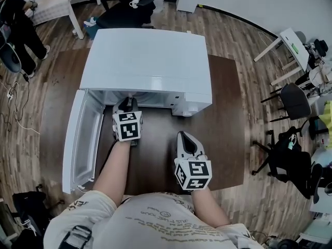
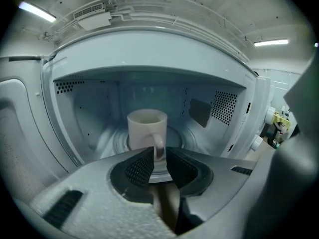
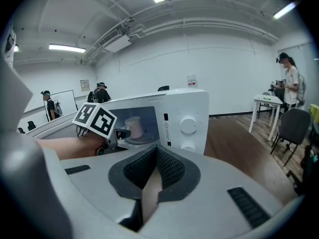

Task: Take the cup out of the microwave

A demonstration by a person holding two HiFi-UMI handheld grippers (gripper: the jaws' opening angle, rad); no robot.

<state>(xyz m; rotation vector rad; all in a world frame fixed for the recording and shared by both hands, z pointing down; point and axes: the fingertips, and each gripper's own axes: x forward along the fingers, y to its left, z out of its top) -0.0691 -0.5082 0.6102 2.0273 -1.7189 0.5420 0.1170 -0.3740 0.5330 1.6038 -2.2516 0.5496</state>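
**Left gripper lines up on the mug handle inside the open microwave**

The white microwave (image 1: 150, 61) stands on a dark brown table (image 1: 228, 113) with its door (image 1: 78, 139) swung open to the left. The cup (image 2: 144, 128), a plain white mug, sits upright on the glass turntable (image 2: 175, 136) inside the cavity, its handle (image 2: 159, 150) turned toward the opening.

The left gripper (image 2: 159, 156) is at the mouth of the oven. Its jaws stand a narrow slot apart, with the handle showing in line with that gap; it does not look clamped yet. The right gripper (image 3: 156, 153) waits over the table in front, pads pressed together on nothing.

The step in hand is the grasp. Next, the jaws likely need to ease forward around the handle, close, then lift and draw straight back past the sill.

No brand is readable. A small label (image 3: 166, 132) beside the round knob (image 3: 188, 126) is too small to read.
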